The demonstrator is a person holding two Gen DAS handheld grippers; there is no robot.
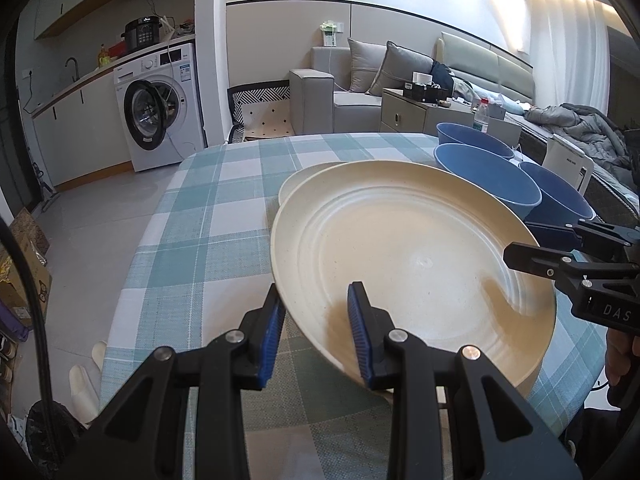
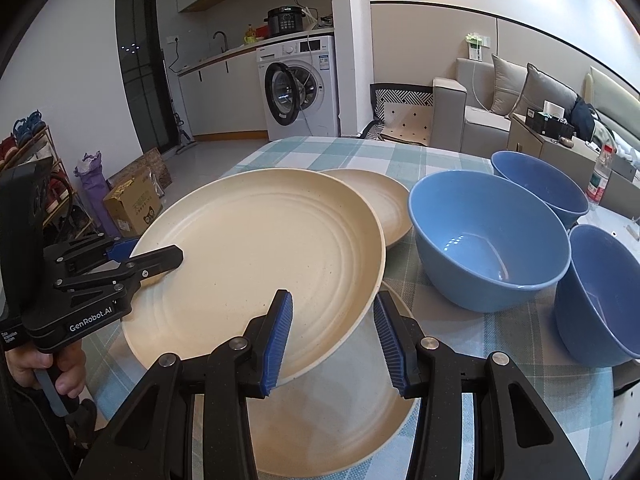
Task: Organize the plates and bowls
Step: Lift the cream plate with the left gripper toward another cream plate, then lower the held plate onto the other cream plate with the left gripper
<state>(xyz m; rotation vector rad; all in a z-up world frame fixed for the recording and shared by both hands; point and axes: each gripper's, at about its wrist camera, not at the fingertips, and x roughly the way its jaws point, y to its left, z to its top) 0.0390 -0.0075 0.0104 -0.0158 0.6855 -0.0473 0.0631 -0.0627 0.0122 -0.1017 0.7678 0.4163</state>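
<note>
We have the large cream plate (image 2: 256,264) lifted and tilted between two tools, over the checked tablecloth (image 1: 192,216). The left gripper (image 1: 316,332) is nearly closed, its blue pads straddling the plate's near rim. The right gripper (image 2: 332,340) is at its narrowest and also straddles the rim, at about five o'clock in its own view. There a gap shows beside the right-hand pad, so we cannot tell how firmly it bites.

The main risk, as we judge it, is the plate pivoting or slipping out: it is smooth, wide, held only by thin edge grips, and already slanted. If our hands drift apart or twist unevenly, one grip could lose the rim.

Beneath it lies a second cream plate (image 2: 340,420), and a third plate (image 2: 380,204) sits at one o'clock; a drop would strike either. Swinging right could knock the nearest blue bowl (image 2: 488,240).

All three bowls, including the far one (image 2: 540,188) and the right-hand one (image 2: 596,300), look empty, as do the plates.
</note>
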